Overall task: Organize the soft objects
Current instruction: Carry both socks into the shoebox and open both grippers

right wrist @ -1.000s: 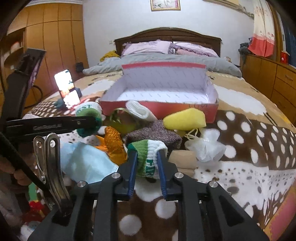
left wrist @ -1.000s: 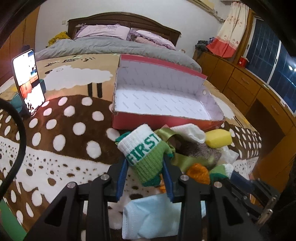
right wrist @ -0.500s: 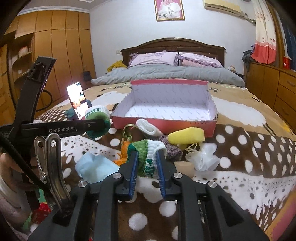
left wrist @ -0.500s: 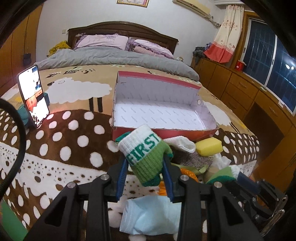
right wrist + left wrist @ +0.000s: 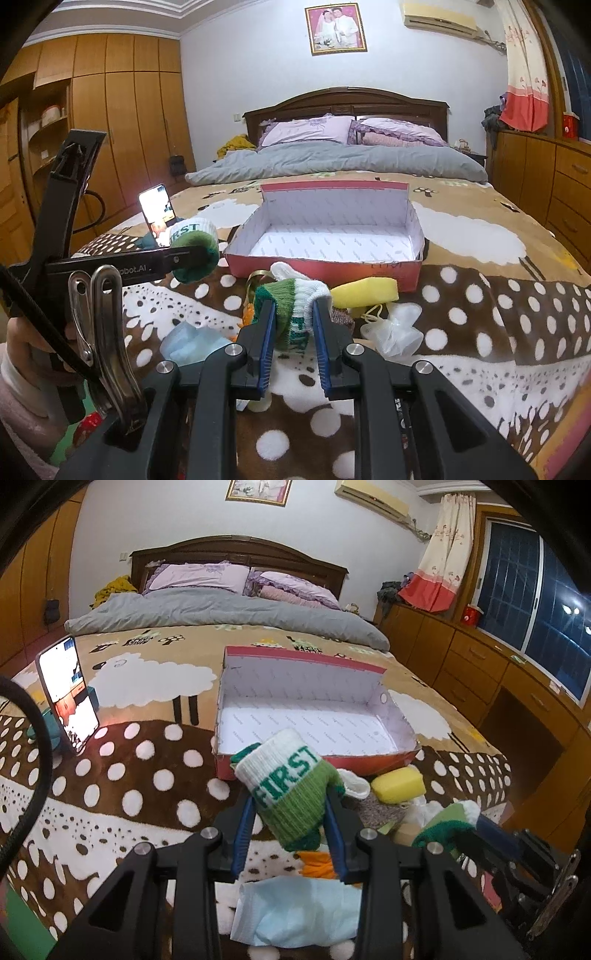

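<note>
Gripping one green sock (image 5: pixel 291 794) per gripper, left gripper (image 5: pixel 290 843) and right gripper (image 5: pixel 293 334) both clenched; carry high toward box (image 5: pixel 321 264) at 12 o'clock, clearing front wall.

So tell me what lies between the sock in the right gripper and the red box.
In the right wrist view, between the held sock and the red box lie a white sock and a yellow sponge.

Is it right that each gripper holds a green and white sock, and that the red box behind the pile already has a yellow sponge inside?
Not quite. The red box is empty; the right wrist view shows the yellow sponge lying on the blanket in front of it. The rest holds: the left gripper and the right gripper each grip a green and white sock.
</note>
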Demonstrator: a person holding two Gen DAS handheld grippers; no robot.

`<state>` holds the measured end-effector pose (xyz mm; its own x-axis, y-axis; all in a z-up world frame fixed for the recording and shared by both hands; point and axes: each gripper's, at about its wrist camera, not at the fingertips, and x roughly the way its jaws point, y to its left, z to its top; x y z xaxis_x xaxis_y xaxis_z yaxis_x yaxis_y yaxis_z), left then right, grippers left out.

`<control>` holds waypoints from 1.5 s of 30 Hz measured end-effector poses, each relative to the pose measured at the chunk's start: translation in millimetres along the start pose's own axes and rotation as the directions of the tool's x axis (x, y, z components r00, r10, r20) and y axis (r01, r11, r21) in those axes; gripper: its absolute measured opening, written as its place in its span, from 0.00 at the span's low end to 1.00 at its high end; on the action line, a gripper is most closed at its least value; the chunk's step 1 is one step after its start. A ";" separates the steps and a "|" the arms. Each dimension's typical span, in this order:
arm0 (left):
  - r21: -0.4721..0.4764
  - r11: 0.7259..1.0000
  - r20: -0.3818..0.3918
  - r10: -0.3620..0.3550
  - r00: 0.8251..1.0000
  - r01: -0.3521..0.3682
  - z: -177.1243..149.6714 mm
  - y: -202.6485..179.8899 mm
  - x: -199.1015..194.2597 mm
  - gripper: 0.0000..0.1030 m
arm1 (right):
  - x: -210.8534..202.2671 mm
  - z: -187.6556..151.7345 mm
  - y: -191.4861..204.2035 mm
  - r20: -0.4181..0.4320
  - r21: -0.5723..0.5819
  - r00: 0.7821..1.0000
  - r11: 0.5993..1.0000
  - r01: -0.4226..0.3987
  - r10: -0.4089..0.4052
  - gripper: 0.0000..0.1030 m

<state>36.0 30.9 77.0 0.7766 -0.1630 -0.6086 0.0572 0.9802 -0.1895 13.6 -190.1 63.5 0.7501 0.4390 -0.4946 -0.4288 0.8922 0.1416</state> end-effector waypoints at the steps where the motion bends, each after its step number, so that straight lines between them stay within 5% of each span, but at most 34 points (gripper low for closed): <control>1: 0.000 1.000 0.003 -0.001 1.000 0.001 1.9 0.0 0.2 0.36 | 0.1 1.5 -0.9 0.000 0.000 1.000 1.000 0.000 0.000 0.20; 26: 0.037 0.999 -0.006 0.032 0.999 -0.032 57.7 -4.3 70.1 0.36 | 51.7 74.4 -43.2 0.014 0.003 1.000 1.000 0.006 -0.006 0.20; 45: 0.028 0.997 -0.152 0.073 0.986 -0.070 50.6 20.3 150.7 0.36 | 129.7 69.0 -80.7 -0.119 0.053 0.989 0.995 0.089 -0.083 0.20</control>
<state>185.9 31.9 20.4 0.6741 -0.1061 -0.7310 0.0205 0.9919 -0.1251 180.2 -197.9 47.1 0.7175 0.3480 -0.6034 -0.3325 0.9323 0.1423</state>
